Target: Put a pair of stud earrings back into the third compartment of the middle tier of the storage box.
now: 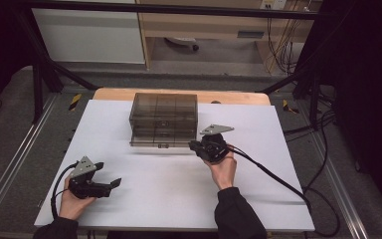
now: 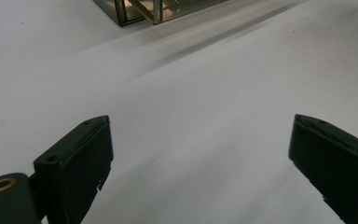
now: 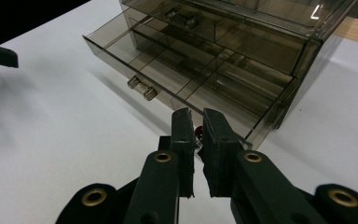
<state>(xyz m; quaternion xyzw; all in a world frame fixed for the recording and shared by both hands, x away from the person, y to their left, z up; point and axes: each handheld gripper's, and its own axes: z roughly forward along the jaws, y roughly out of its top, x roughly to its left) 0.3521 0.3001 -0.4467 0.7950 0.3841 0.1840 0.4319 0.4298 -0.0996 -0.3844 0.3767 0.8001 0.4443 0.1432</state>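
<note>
A smoky see-through drawer box (image 1: 163, 119) stands at the back middle of the white table (image 1: 169, 189). In the right gripper view its lowest drawer (image 3: 177, 70) is pulled out, showing dividers and a small knob handle (image 3: 142, 88). My right gripper (image 1: 194, 146) hovers just off the box's front right corner. Its jaws (image 3: 196, 114) are shut on a small red thing (image 3: 198, 133), of which little shows. At the front left, my left gripper (image 1: 110, 185) rests low over the table with its jaws (image 2: 200, 120) wide apart and nothing between them.
A wooden strip (image 1: 238, 96) edges the table behind the box. Black frame bars (image 1: 40, 79) and cables (image 1: 323, 164) run around the table's sides. Bare white surface (image 2: 191, 84) stretches between the left gripper and the box.
</note>
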